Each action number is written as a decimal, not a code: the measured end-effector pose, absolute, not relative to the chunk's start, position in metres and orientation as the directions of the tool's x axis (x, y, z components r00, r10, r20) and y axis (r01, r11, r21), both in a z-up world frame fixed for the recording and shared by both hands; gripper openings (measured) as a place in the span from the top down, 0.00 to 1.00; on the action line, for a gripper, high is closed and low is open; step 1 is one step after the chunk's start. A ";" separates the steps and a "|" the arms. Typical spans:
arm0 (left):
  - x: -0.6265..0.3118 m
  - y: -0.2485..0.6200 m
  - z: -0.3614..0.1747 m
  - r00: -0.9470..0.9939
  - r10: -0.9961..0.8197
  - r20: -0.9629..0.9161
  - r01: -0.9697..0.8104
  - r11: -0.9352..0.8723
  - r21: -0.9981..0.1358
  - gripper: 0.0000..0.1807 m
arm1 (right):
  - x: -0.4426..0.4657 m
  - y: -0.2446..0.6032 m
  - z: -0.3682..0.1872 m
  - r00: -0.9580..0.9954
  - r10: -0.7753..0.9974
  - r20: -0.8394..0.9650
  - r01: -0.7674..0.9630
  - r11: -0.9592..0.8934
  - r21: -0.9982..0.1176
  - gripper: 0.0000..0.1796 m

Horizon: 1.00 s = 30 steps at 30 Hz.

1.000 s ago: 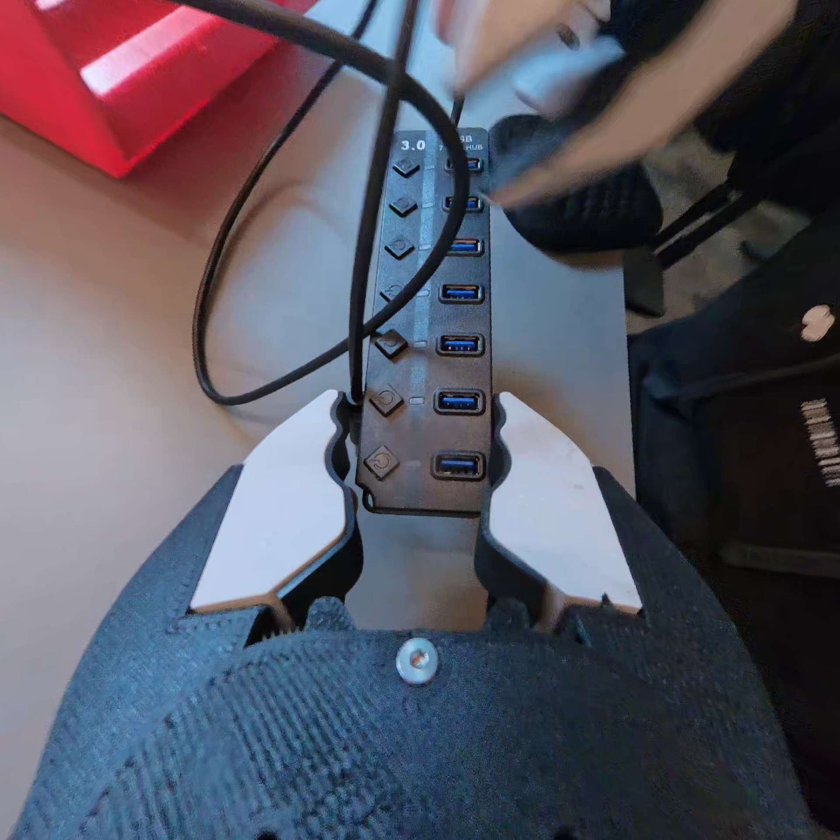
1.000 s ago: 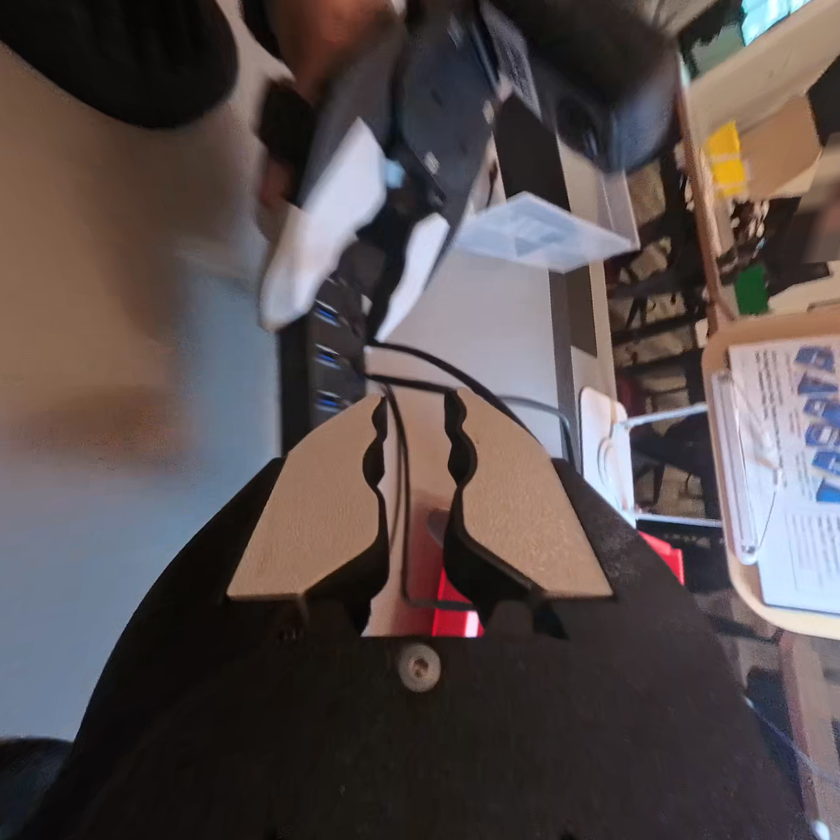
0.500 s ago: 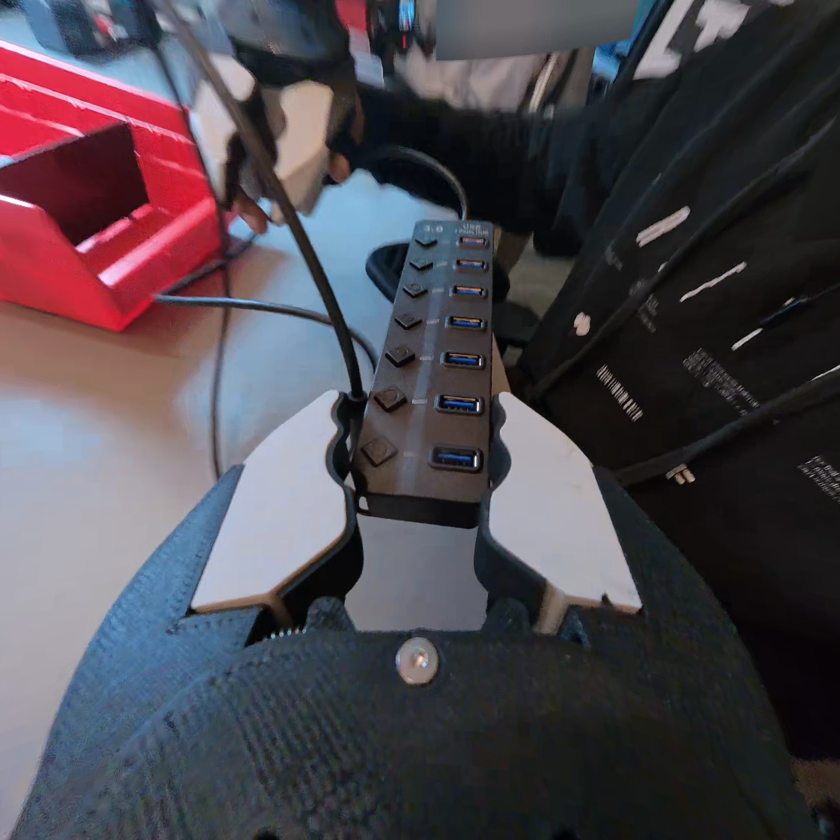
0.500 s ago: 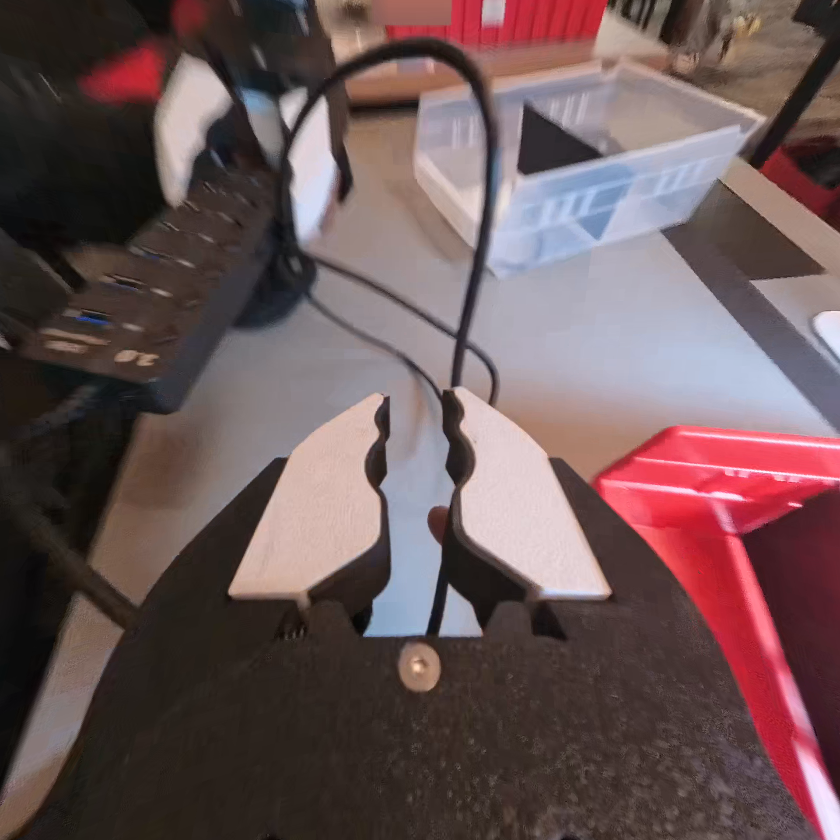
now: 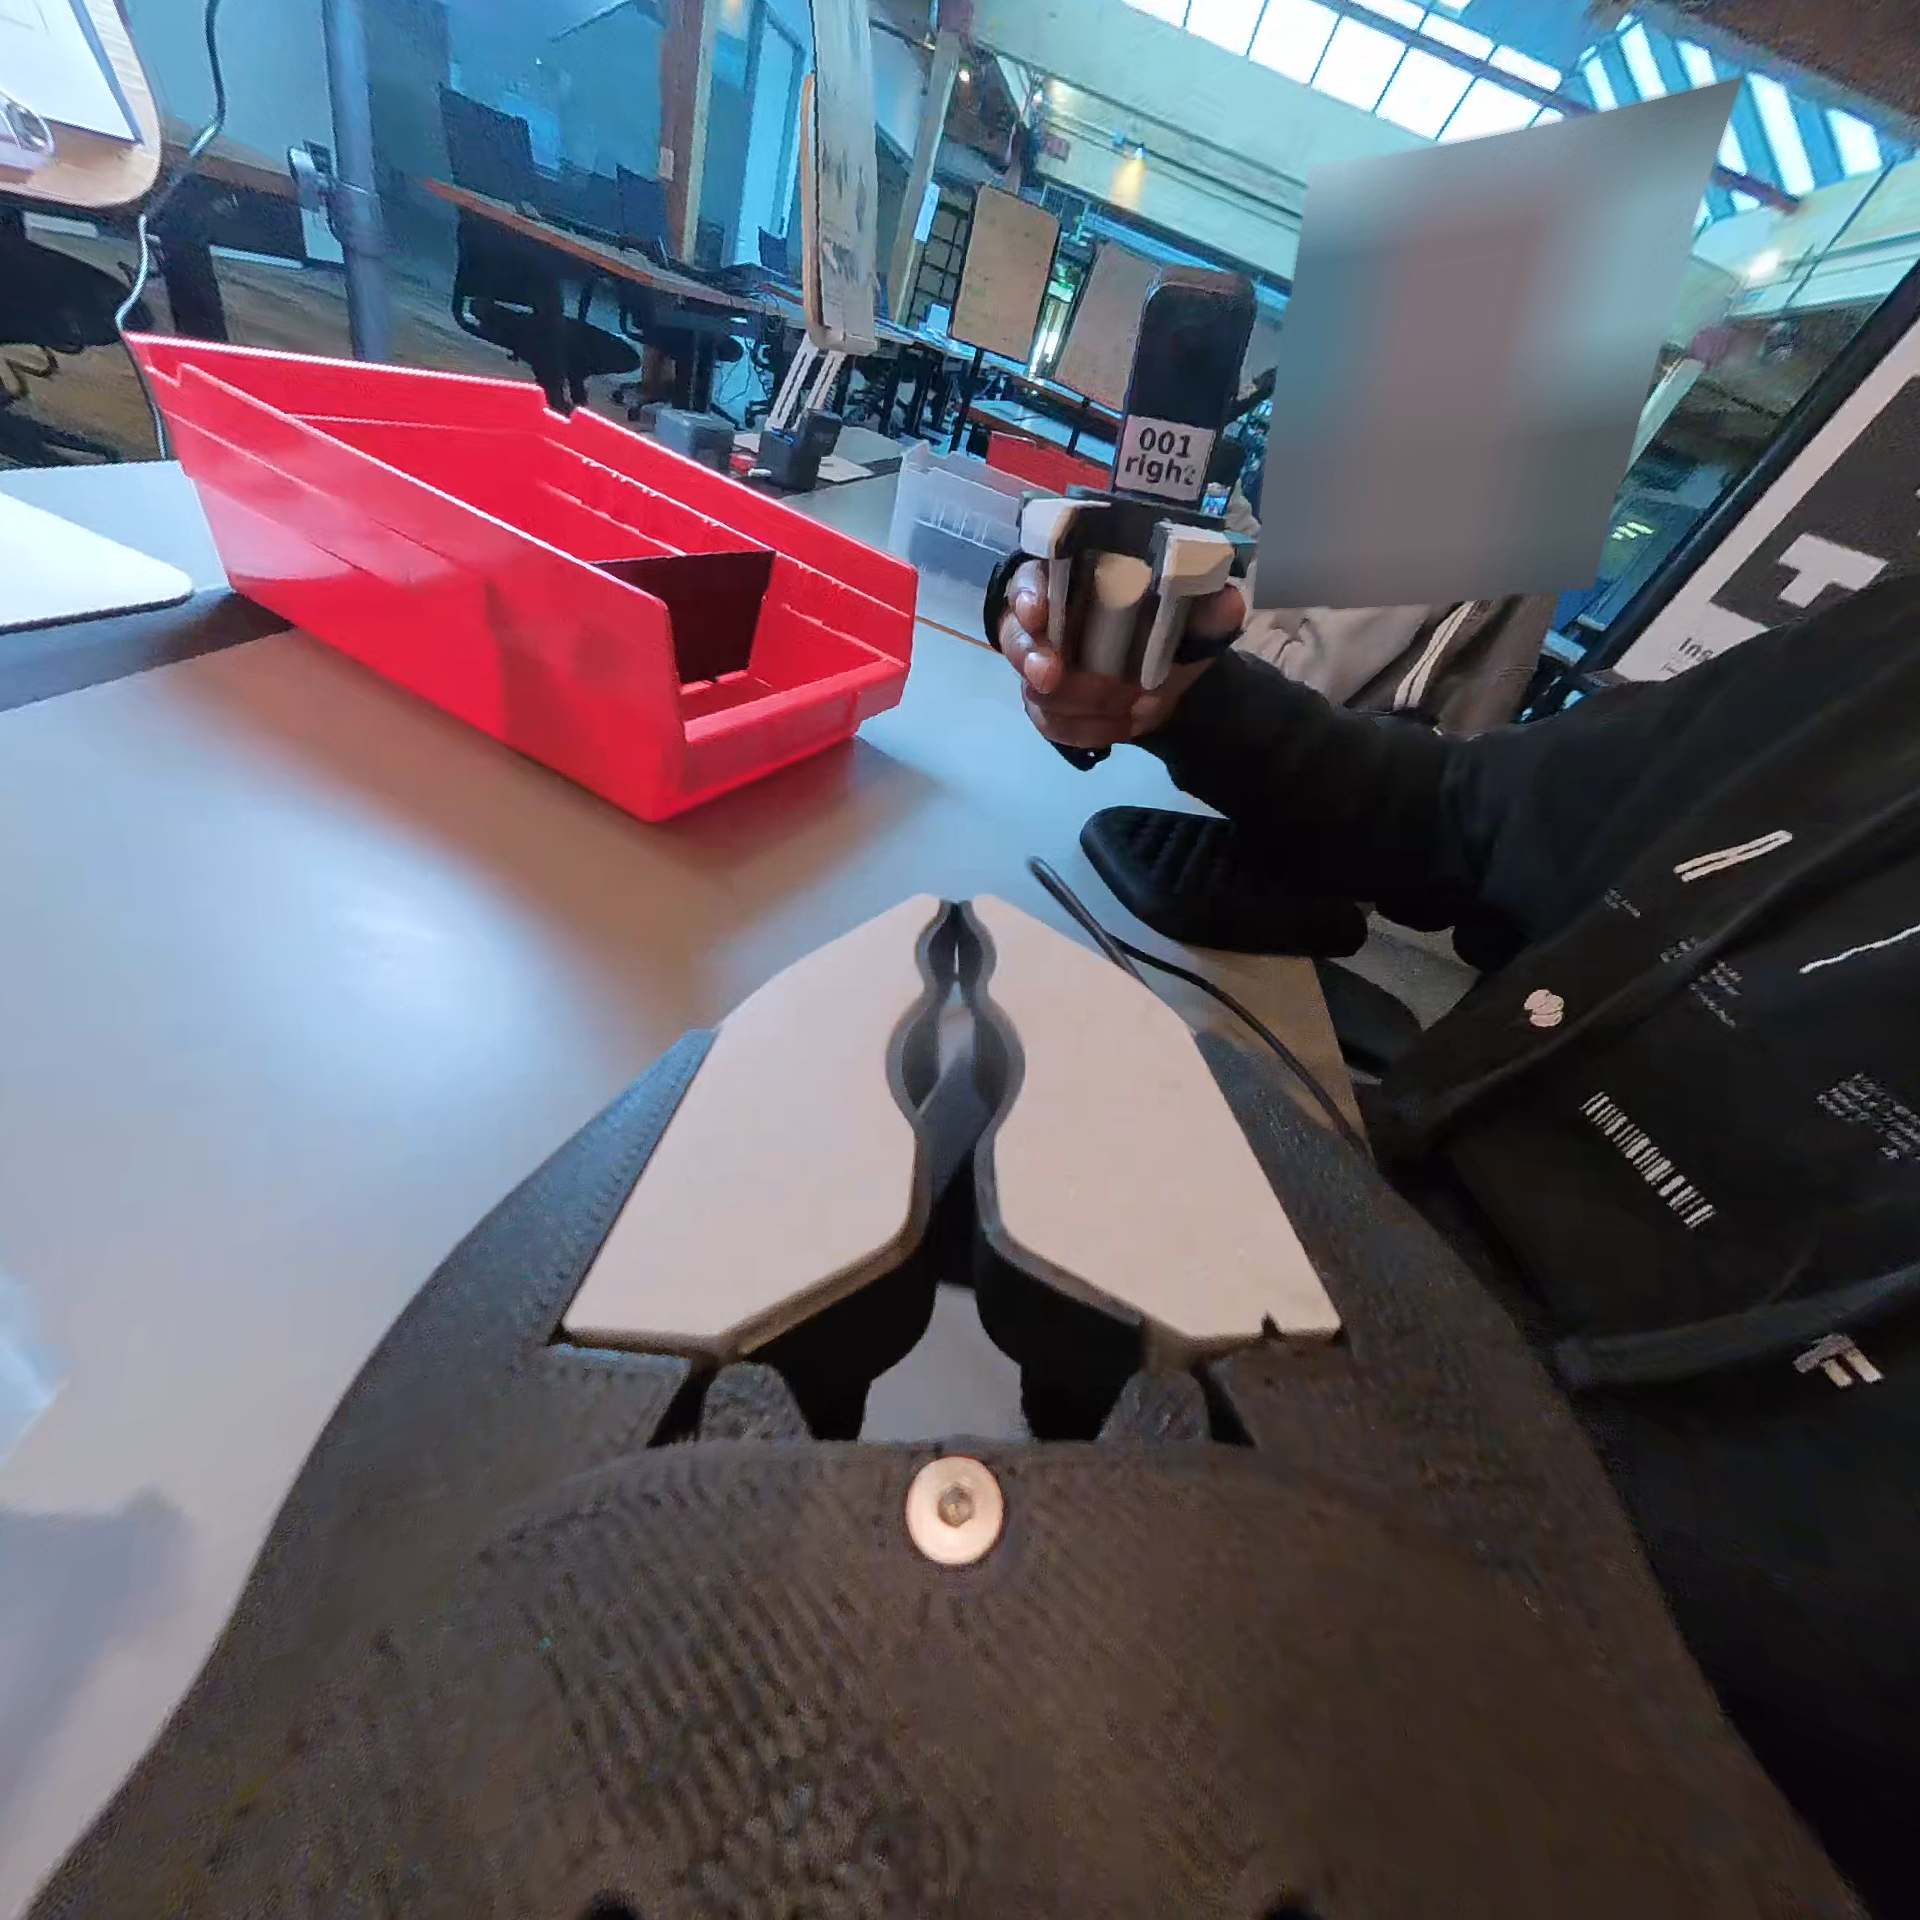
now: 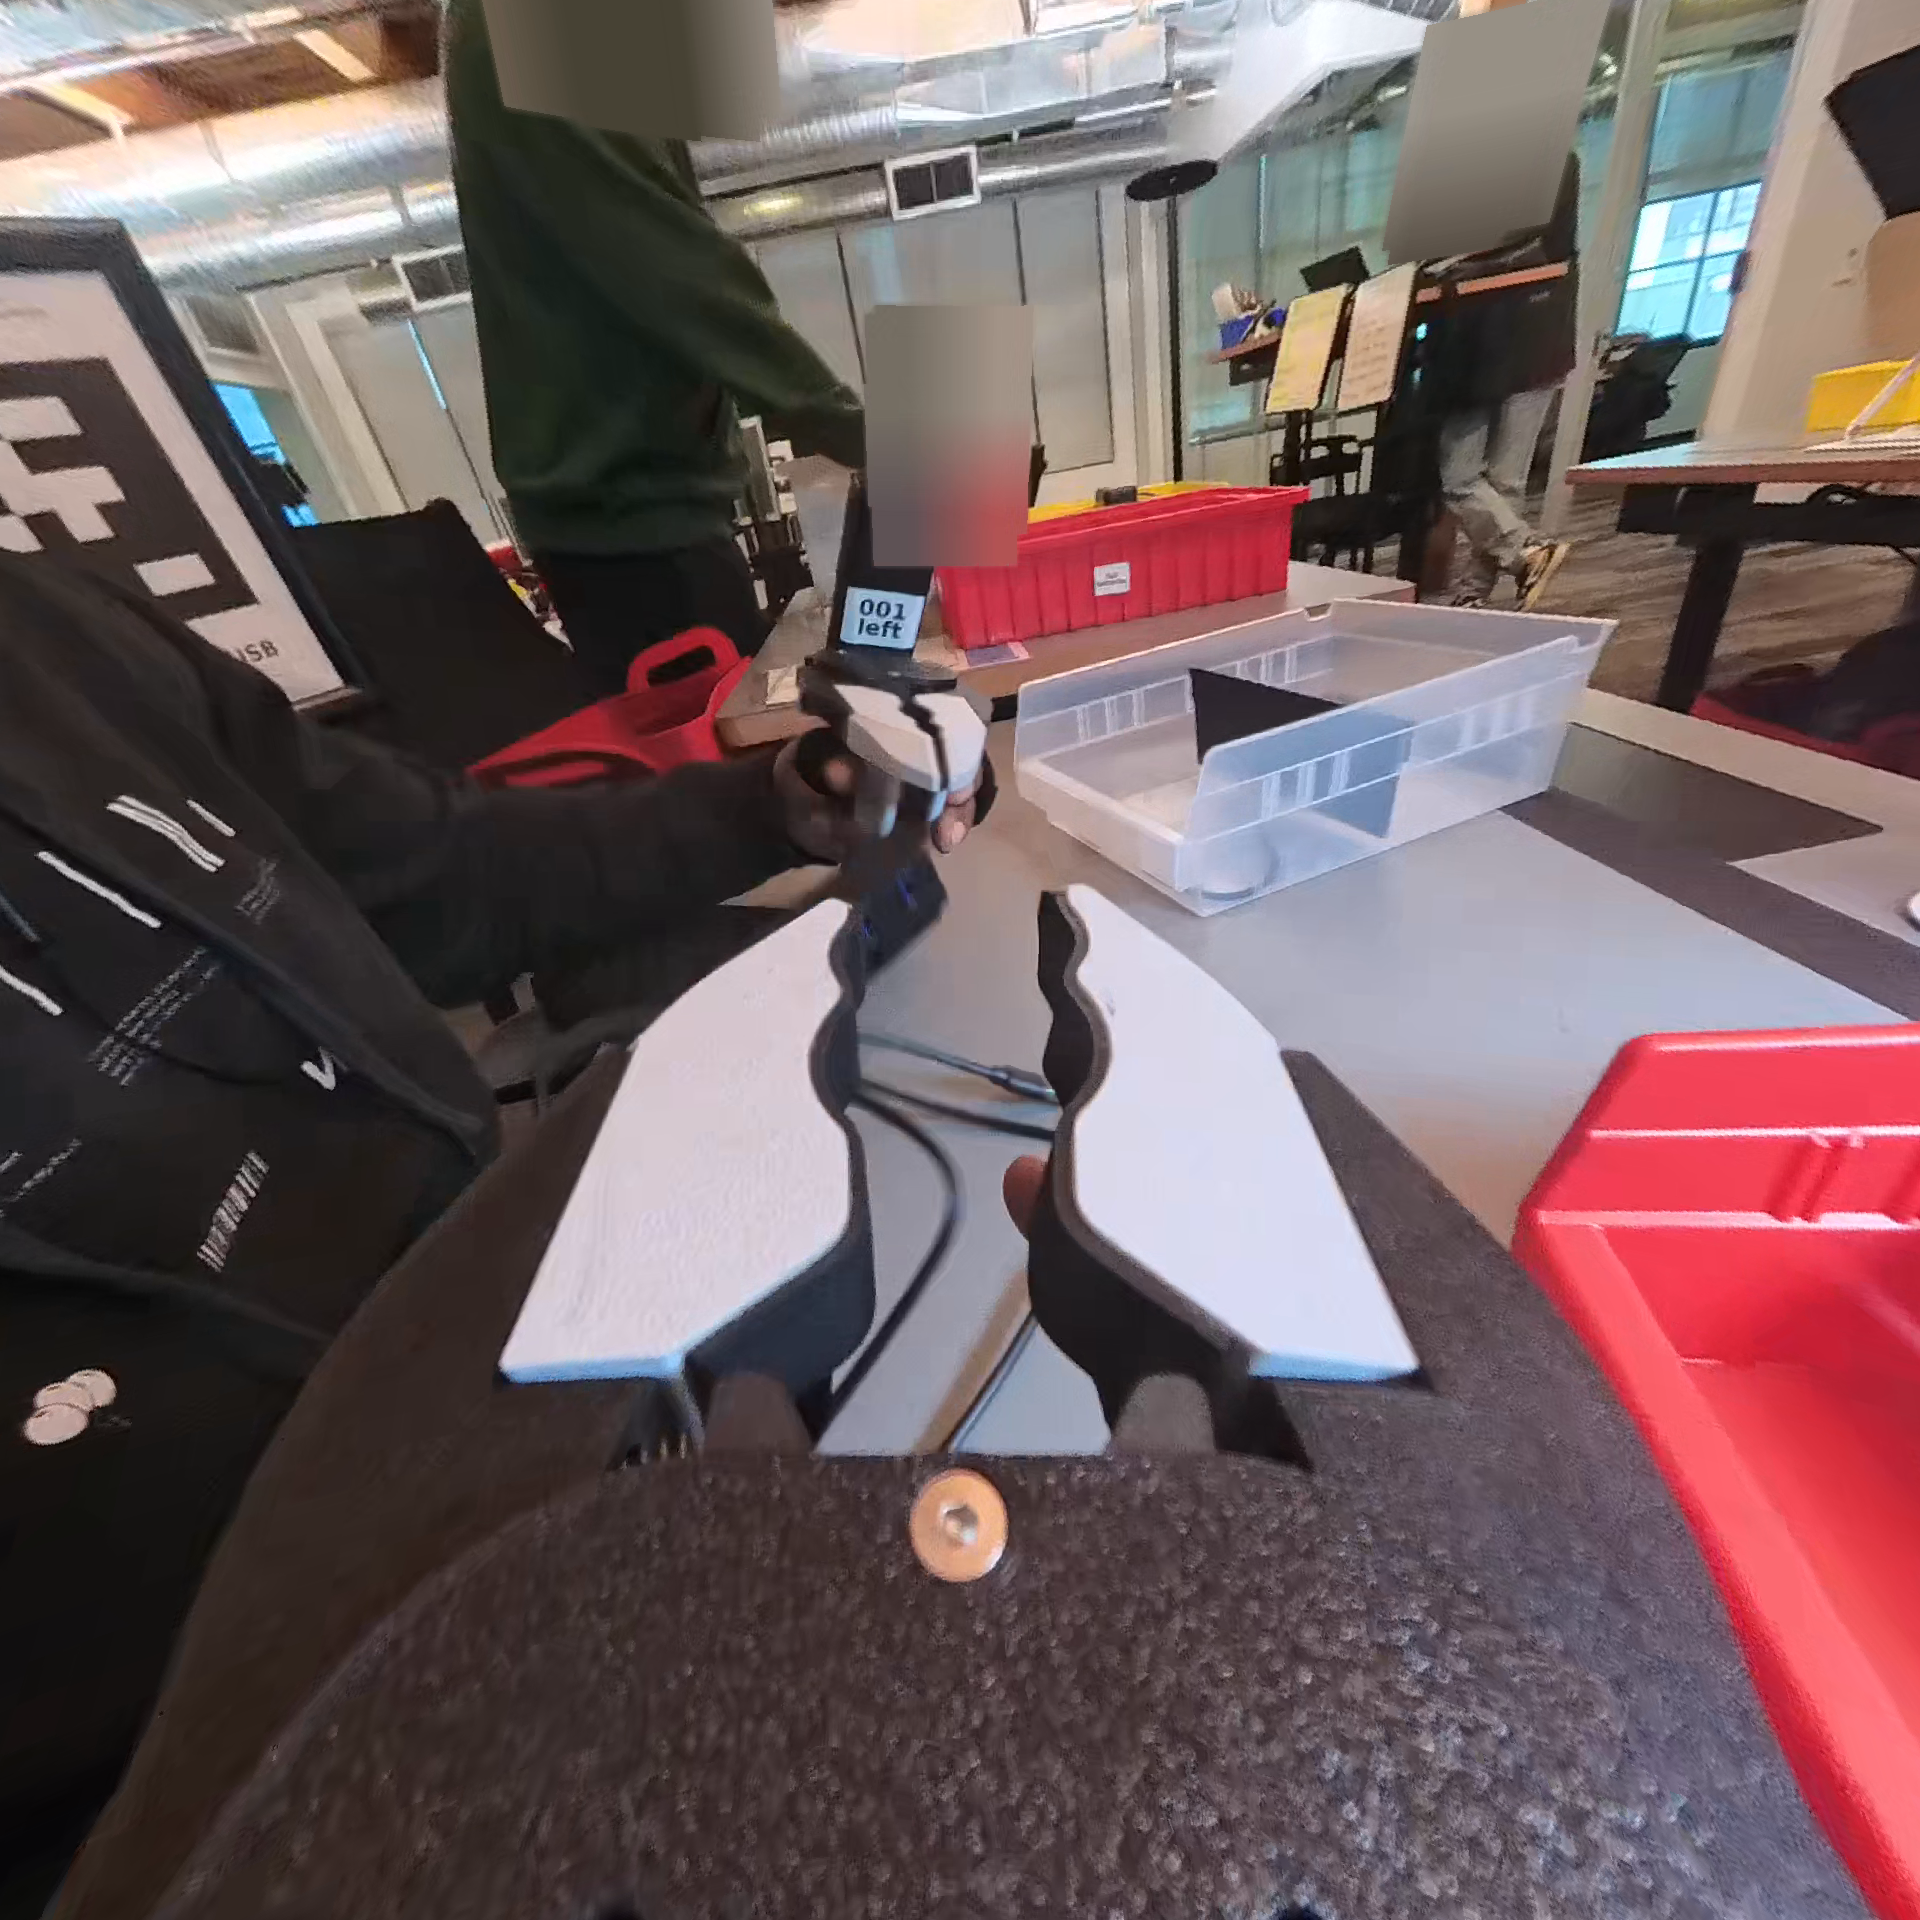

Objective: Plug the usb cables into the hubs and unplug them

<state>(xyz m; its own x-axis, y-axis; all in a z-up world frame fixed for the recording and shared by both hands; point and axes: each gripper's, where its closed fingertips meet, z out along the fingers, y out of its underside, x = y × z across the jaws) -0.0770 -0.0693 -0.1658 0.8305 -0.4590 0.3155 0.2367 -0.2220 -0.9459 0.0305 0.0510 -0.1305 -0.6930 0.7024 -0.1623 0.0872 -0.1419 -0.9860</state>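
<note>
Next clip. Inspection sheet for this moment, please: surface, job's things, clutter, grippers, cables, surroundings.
Surface: grey table, smooth.
Job's things: dark usb hub, only partly visible by the table edge; no plug seen in it.
Clutter: red bin; clear bin with a black divider.
Grippers: left hand-held gripper shut, empty; right hand-held gripper open, empty.
Cables: black cable lying loose on the table.
Surroundings: open workshop; a standing person behind.
</note>
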 end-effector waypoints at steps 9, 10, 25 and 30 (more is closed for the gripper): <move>-0.082 -0.068 -0.167 0.865 -0.420 0.276 0.197 -0.222 -0.955 1.00 | 0.028 0.048 -0.135 -0.691 0.706 -0.159 0.095 -0.129 -0.987 0.83; -0.082 -0.068 -0.168 0.866 -0.418 0.276 0.195 -0.225 -0.955 1.00 | 0.028 0.048 -0.136 -0.690 0.707 -0.158 0.096 -0.127 -0.987 0.83; -0.057 -0.109 -0.262 0.743 -0.631 0.224 -0.334 -0.638 -0.694 0.63 | 0.026 0.043 -0.157 -0.683 0.720 -0.124 0.142 -0.035 -0.989 0.83; -0.040 -0.106 -0.280 0.585 -0.733 0.345 -0.393 -0.629 -0.671 0.62 | 0.024 0.035 -0.169 -0.703 0.697 -0.141 0.177 -0.021 -0.984 0.83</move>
<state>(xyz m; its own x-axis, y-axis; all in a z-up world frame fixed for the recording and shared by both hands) -0.0396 -0.1061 -0.2797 0.5854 -0.7335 0.3453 -0.3926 -0.6292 -0.6708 0.0240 0.0349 -0.1686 -0.7035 0.6966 -0.1413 0.1768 -0.0211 -0.9840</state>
